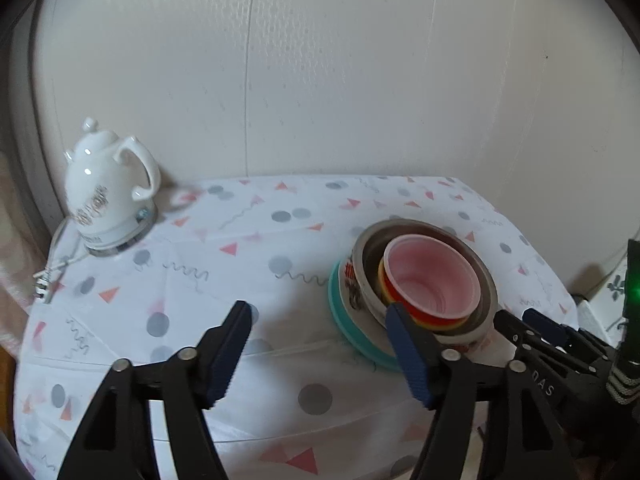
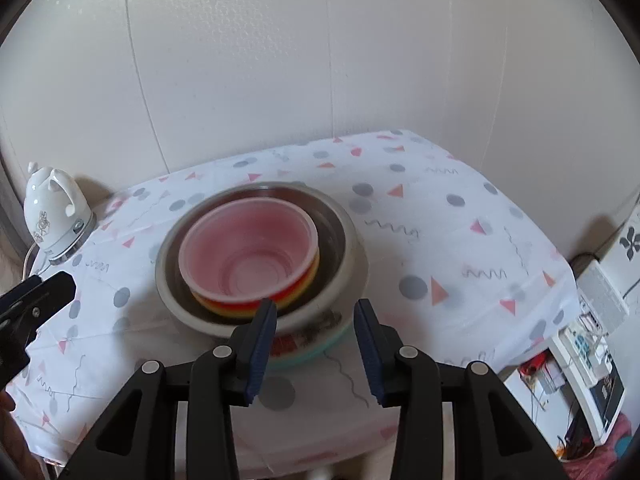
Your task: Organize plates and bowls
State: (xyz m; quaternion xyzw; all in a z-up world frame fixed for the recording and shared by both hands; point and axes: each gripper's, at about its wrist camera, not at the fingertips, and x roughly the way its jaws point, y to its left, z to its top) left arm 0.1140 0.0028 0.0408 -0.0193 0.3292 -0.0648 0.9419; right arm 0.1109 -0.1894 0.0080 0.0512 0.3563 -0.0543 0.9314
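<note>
Nearest, right gripper (image 2: 315, 344) spread wide, holding nothing, just before the stack (image 2: 260, 256). Left gripper (image 1: 320, 344) also spread and empty, beside the stack on its left. Stack near middle of table (image 2: 460, 240): pink bowl (image 2: 248, 252) nested in steel bowl (image 2: 344, 236), over printed bowl (image 2: 316, 336) and teal plate (image 2: 336, 344). Risk, probably: nudging the rim could slide or tip the pile. Far left, kettle (image 1: 108, 192) and cord (image 1: 52, 268), well apart, not blocking.

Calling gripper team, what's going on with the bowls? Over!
Left gripper and right gripper both open, empty. Translucent pink plastic bowl nested in metal bowl, on teal plate. White ceramic kettle far left, clear of stack.
</note>
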